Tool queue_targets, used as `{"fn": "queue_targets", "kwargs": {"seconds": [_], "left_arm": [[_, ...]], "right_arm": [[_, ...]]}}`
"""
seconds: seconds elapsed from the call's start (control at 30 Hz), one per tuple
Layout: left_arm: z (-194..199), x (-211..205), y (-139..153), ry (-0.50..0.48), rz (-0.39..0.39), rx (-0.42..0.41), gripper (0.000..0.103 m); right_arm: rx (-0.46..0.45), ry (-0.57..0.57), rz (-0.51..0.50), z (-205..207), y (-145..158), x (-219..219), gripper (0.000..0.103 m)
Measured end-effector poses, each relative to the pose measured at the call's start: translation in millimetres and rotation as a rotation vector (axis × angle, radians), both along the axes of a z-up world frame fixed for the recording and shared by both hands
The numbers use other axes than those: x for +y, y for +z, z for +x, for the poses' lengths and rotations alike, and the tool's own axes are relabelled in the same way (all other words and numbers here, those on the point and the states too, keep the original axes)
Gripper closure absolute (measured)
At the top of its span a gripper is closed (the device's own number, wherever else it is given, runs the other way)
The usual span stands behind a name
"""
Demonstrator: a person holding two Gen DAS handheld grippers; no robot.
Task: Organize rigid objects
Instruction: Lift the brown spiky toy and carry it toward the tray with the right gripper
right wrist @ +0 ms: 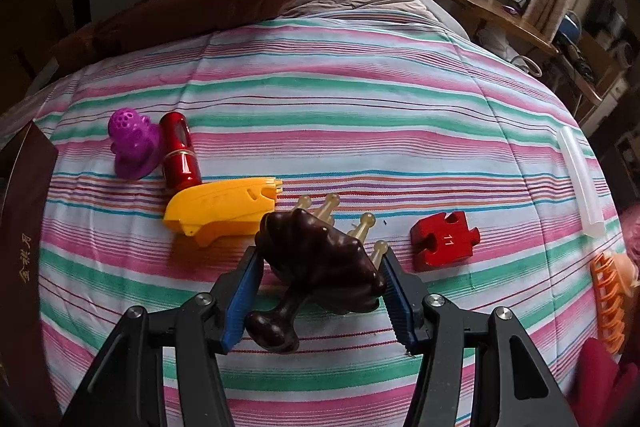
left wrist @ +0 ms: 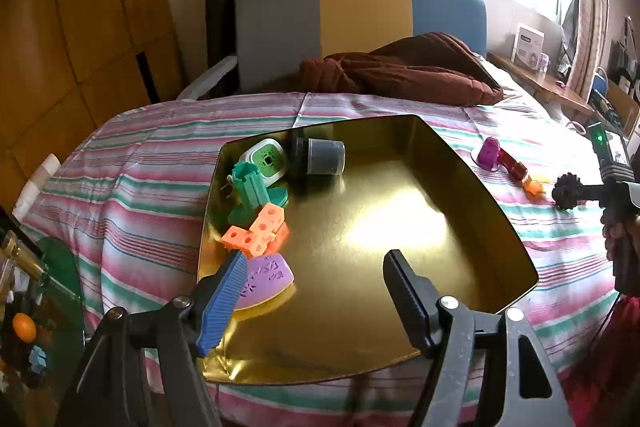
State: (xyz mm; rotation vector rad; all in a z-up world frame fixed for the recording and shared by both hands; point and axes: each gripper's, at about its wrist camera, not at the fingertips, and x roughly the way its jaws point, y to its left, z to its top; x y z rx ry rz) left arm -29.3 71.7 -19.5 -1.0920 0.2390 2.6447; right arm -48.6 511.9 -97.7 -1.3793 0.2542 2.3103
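1. Right wrist view: right gripper (right wrist: 320,267) stands partly open, pointing steeply down at the bed; its blue ribbed pads (right wrist: 240,301) bracket a dark brown massager (right wrist: 324,259) with pale knobbed legs. Both pads sit against the massager's body, so it reads as held.
2. The massager's round handle knob (right wrist: 274,329) pokes toward the camera, low between the fingers.
3. Just beyond the massager, to the left: a yellow plastic piece (right wrist: 222,209) lies flat on the striped bedspread (right wrist: 340,99).
4. Further left: a red cylinder (right wrist: 180,155) touches a purple perforated toy (right wrist: 132,143).
5. Right of the gripper: a red puzzle piece (right wrist: 444,239) marked 11, clear of the massager.
6. Far right edge: an orange comb-like clip (right wrist: 608,303) and a translucent stick (right wrist: 580,179).
7. Left wrist view: left gripper (left wrist: 316,279) has its jaws wide apart with nothing between them, hovering over the near part of a gold tray (left wrist: 400,227).
8. Just beside the left finger: a purple flat piece (left wrist: 266,277) in the tray's near-left corner.
9. Beyond it, along the tray's left side: orange linked cubes (left wrist: 260,229), a green stand-like toy (left wrist: 254,193), a white-and-green square gadget (left wrist: 266,161), and a grey cup (left wrist: 324,157) on its side.
10. The tray's right half is bare and glaring.
11. At the right edge of this view, the other gripper carries the dark massager (left wrist: 568,191) above the bedspread.
12. Background: a brown blanket (left wrist: 404,71) by the headboard (left wrist: 360,19).
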Motion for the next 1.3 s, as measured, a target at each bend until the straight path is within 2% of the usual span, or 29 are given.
{"fn": "queue_targets", "kwargs": {"seconds": [0.37, 0.67, 0.73, 0.97, 1.3], "left_arm": [[4.2, -13.6, 1.8, 0.028, 0.014, -0.008, 0.031], [5.8, -31.9, 5.0, 0.056, 0.035, -0.003, 0.031], [5.8, -36.4, 4.6, 0.064, 0.043, -0.006, 0.031], [6.7, -49.8, 0.1, 0.082, 0.057, -0.019, 0.031], [8.2, -57.0, -0.4, 0.084, 0.073, -0.018, 0.031]], "right_arm": [[-0.007, 0.012, 0.018, 1.4, -0.6, -5.2, 0.045], [-0.047, 0.028, 0.057, 2.1, -4.8, -14.1, 0.046], [-0.067, 0.037, 0.044, 3.3, -7.9, -16.4, 0.049], [-0.074, 0.046, 0.035, 6.5, -8.6, -27.2, 0.049], [-0.100, 0.188, 0.028, 4.1, -6.0, -70.5, 0.049]]}}
